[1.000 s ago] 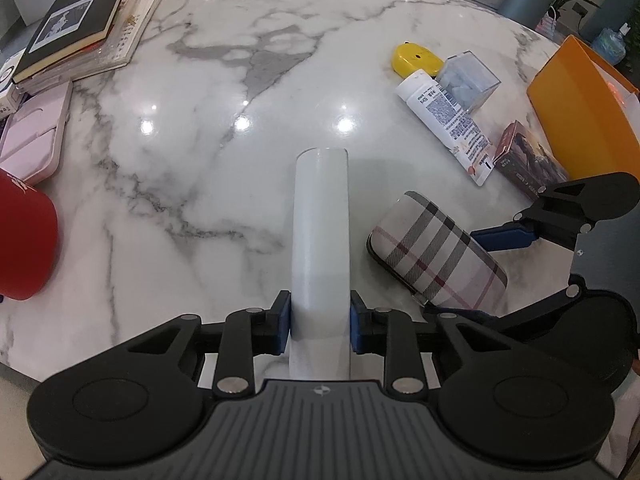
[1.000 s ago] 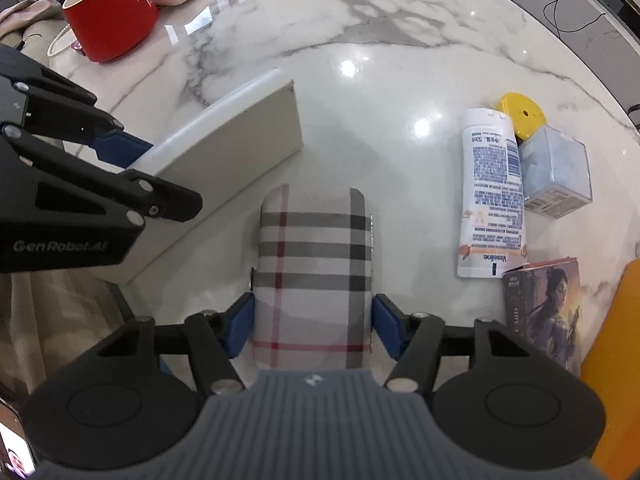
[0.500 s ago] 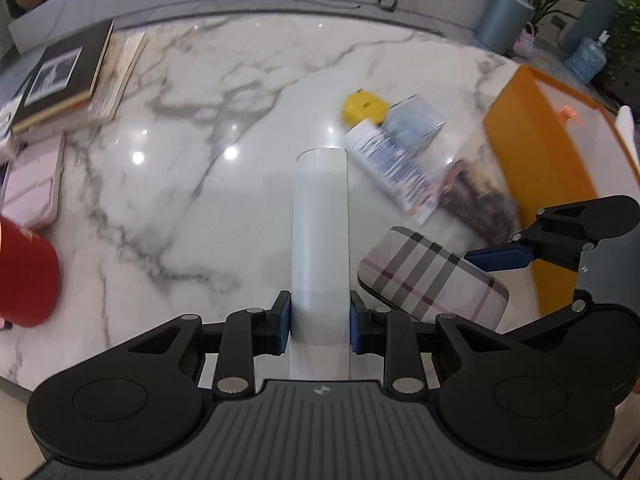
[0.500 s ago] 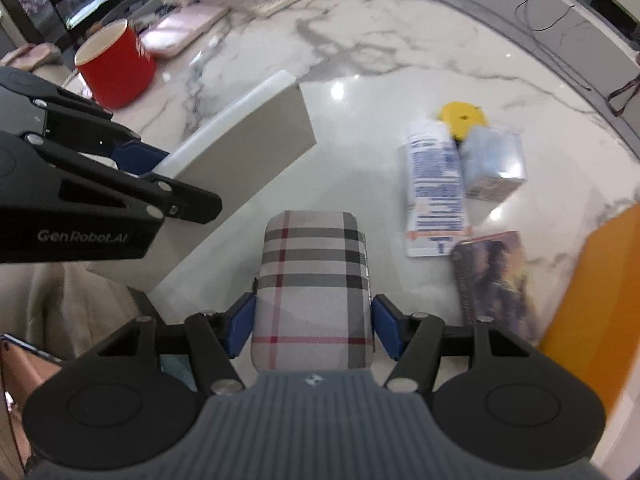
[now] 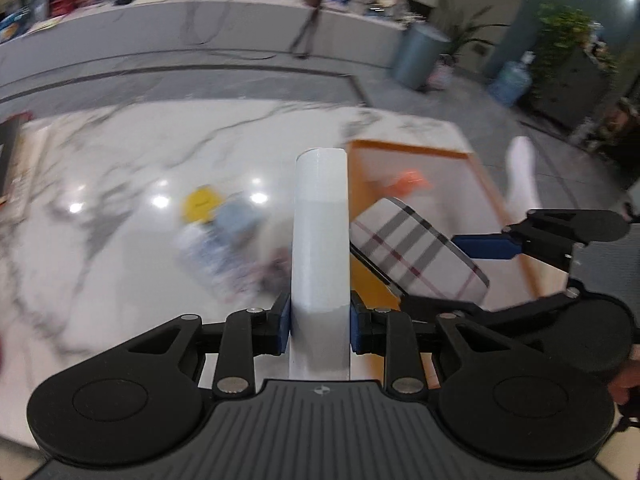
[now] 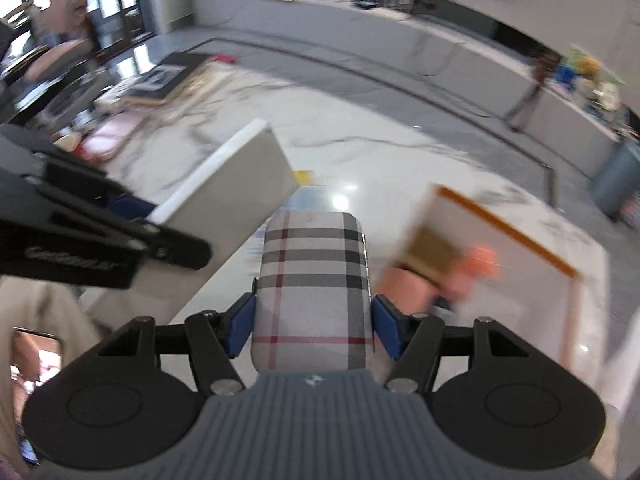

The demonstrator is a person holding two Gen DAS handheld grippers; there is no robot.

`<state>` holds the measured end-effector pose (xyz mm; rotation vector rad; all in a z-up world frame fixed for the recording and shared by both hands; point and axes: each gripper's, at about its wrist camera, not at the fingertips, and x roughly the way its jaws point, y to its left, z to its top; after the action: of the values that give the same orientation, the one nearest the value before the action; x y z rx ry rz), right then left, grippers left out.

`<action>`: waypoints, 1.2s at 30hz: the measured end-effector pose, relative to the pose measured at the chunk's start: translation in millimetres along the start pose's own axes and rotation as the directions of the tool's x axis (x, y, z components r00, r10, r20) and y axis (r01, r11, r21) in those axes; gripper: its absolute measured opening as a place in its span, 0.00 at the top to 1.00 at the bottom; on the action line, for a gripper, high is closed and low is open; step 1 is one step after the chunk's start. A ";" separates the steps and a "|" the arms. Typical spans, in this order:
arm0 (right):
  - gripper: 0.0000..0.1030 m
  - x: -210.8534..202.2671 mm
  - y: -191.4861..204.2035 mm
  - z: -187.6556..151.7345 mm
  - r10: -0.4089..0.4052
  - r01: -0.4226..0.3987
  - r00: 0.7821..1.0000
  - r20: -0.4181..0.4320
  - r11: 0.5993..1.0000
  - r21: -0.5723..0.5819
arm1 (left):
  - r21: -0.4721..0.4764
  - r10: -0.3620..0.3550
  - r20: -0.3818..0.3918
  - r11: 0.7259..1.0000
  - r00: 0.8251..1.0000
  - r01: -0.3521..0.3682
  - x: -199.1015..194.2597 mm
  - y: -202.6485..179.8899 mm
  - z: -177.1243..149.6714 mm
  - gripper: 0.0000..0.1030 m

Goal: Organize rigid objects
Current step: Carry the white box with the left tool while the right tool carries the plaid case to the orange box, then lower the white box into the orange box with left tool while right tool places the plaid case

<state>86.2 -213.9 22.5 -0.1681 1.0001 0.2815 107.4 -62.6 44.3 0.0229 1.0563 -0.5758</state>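
The left gripper [image 5: 320, 330] is clamping a flat white box [image 5: 320, 240] above the marble table [image 5: 120, 168]; just right, the right gripper [image 6: 312, 328] is gripping a plaid case [image 6: 316, 280] near the orange bin [image 5: 486, 184], both held aloft.

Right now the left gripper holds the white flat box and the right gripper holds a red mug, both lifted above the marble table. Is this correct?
Not quite. The right gripper holds a plaid case, not a red mug, as the right wrist view shows. The rest stands: the left gripper holds the white flat box, both lifted above the marble table.
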 end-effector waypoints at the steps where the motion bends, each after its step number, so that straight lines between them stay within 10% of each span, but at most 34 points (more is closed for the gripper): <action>1: 0.39 -4.4 -12.8 -4.8 -0.027 0.027 1.000 -0.002 0.999 0.021 | 0.011 -0.018 -0.002 1.000 1.000 0.018 4.1 -12.9 4.2 0.70; 18: 0.39 16.1 -126.5 -80.9 -0.074 0.085 0.996 -0.052 0.965 0.249 | -0.001 -0.037 -0.178 0.999 0.983 0.038 120.5 -116.5 23.8 0.70; 36: 0.39 87.9 -155.8 -58.4 -0.213 0.213 0.969 -0.122 0.977 -0.017 | -0.069 0.022 -0.264 0.997 0.964 -0.042 226.9 -120.9 80.0 0.70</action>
<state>132.0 -363.9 -81.3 -0.2972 1.0944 0.0769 198.8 -287.6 -72.0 0.0523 1.3331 -0.5121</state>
